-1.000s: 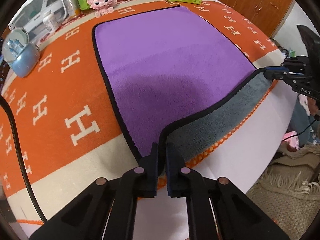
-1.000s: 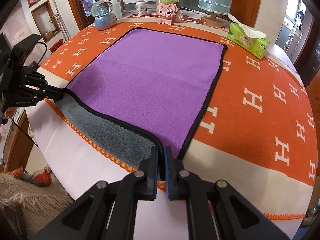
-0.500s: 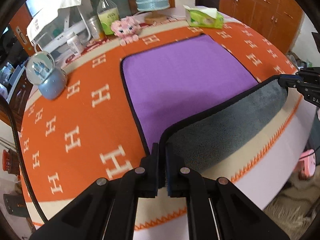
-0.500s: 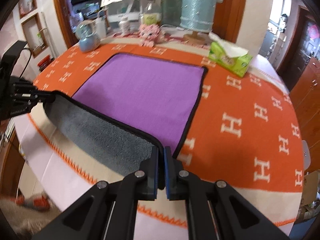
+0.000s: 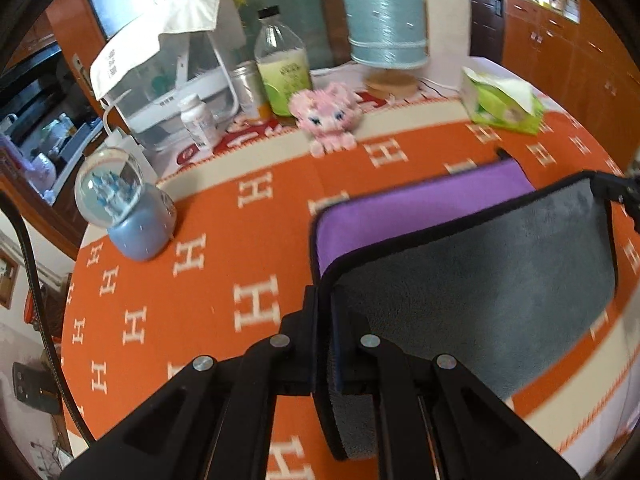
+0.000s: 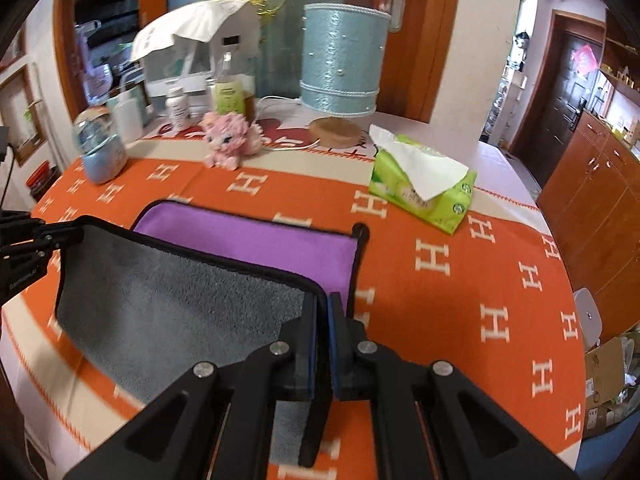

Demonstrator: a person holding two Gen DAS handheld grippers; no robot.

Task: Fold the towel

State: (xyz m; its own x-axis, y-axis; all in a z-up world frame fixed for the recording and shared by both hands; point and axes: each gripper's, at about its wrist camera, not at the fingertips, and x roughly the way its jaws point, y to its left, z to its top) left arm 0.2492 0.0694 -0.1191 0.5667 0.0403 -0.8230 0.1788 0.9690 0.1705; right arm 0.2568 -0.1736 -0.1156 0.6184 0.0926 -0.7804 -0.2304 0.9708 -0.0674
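An orange blanket [image 6: 460,280] with white H letters covers the table. At 12 o'clock in the right wrist view stands a pale blue lamp [image 6: 342,64] on a wooden base. At 2 o'clock lies a green tissue pack [image 6: 424,188]. At 11 o'clock sits a pink plush toy [image 6: 230,140], and at 10 o'clock a snow globe [image 6: 98,148]. Behind the toy stand a bottle of yellow liquid [image 5: 282,68] and 1 white pill bottle [image 6: 177,106].

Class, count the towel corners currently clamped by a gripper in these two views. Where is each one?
2. The left gripper pinches one near corner of the towel; the right gripper pinches the other near corner. The two far corners lie unclamped on the orange blanket.
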